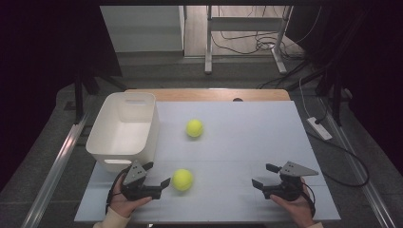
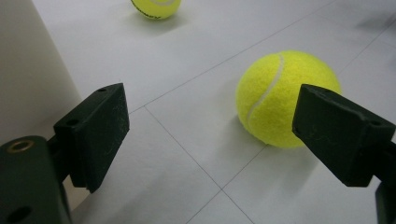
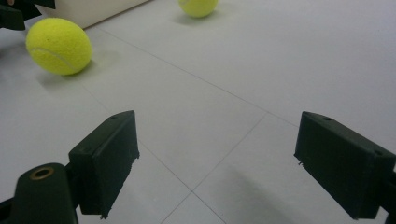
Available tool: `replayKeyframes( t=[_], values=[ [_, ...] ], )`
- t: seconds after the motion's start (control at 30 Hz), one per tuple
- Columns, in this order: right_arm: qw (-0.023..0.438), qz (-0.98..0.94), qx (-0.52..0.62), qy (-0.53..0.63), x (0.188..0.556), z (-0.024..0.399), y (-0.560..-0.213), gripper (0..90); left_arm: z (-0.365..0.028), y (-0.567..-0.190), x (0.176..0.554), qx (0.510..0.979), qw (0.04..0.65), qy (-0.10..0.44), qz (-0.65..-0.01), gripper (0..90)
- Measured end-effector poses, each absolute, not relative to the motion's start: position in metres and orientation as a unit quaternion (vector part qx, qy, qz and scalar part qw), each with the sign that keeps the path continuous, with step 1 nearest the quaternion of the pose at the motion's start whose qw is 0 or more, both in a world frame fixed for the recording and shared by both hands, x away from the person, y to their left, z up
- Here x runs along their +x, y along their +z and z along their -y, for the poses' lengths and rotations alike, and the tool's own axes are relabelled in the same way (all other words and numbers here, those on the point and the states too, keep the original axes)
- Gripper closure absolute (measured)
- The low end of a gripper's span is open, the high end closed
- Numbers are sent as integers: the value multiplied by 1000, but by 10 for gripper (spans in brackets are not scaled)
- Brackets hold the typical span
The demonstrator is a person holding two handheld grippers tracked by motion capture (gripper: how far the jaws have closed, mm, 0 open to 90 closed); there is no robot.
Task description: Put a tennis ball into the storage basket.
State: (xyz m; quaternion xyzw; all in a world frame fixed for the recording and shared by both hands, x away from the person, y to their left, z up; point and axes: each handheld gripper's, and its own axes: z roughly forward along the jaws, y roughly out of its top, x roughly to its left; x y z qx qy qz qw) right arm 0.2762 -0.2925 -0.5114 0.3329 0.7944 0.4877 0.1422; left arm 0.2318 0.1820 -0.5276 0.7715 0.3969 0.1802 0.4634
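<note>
High view, two tennis balls, one white bin, two tools (both gaping, empty).

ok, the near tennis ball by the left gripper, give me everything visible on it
The near tennis ball is bright yellow-green with a fuzzy felt look and a pale curved seam across its front in the left gripper view. It looks whole and round. It rests on the white table, casting a soft shadow. The left gripper is open beside it; one jaw overlaps the ball in that view, but I cannot tell if it touches. Nothing else touches it.
</note>
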Motion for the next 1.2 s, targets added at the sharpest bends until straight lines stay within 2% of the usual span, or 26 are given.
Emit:
replayKeyframes(
  t=[1.2],
  values=[
    [140,-788,348,489,281,298,-516,138,-179,-522,229,769,469,177,-397,120]
  ],
)
